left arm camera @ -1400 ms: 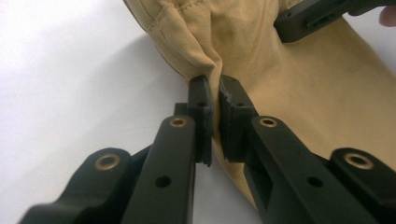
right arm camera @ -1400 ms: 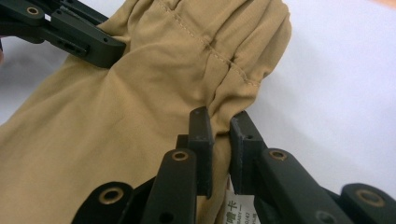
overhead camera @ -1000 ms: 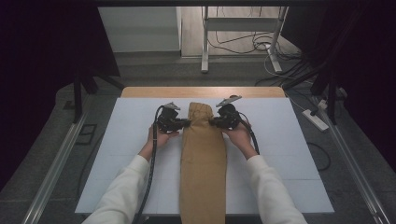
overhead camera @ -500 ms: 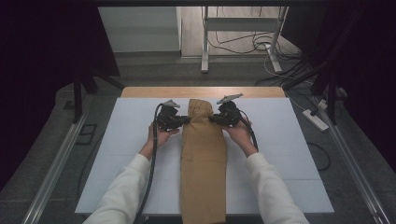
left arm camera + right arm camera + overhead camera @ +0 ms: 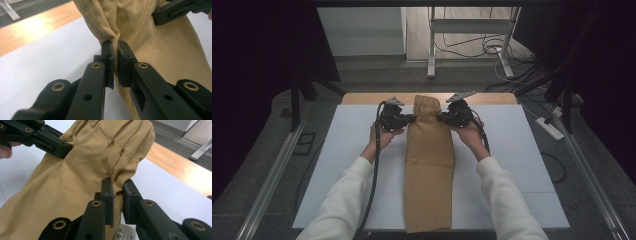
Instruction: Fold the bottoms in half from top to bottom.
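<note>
A long tan cloth garment (image 5: 428, 170) lies folded in a narrow strip down the middle of the white table cover (image 5: 337, 165). Its far end is lifted off the table. My left gripper (image 5: 410, 119) is shut on the garment's left edge near that far end. In the left gripper view the jaws pinch a bunched fold of the tan cloth (image 5: 140, 45). My right gripper (image 5: 443, 118) is shut on the right edge opposite. In the right gripper view its jaws clamp the gathered hem of the cloth (image 5: 100, 157), and a white label (image 5: 123, 233) hangs below them.
A wooden table edge (image 5: 362, 98) runs along the far side of the white cover. Metal rails (image 5: 272, 170) flank the table. Beyond stand a metal frame leg (image 5: 431, 45), loose cables (image 5: 482, 47) and a power strip (image 5: 550, 128) on the floor.
Both grippers have risen a little together, lifting the far end of the tan garment higher off the table. Both stay shut on it.
</note>
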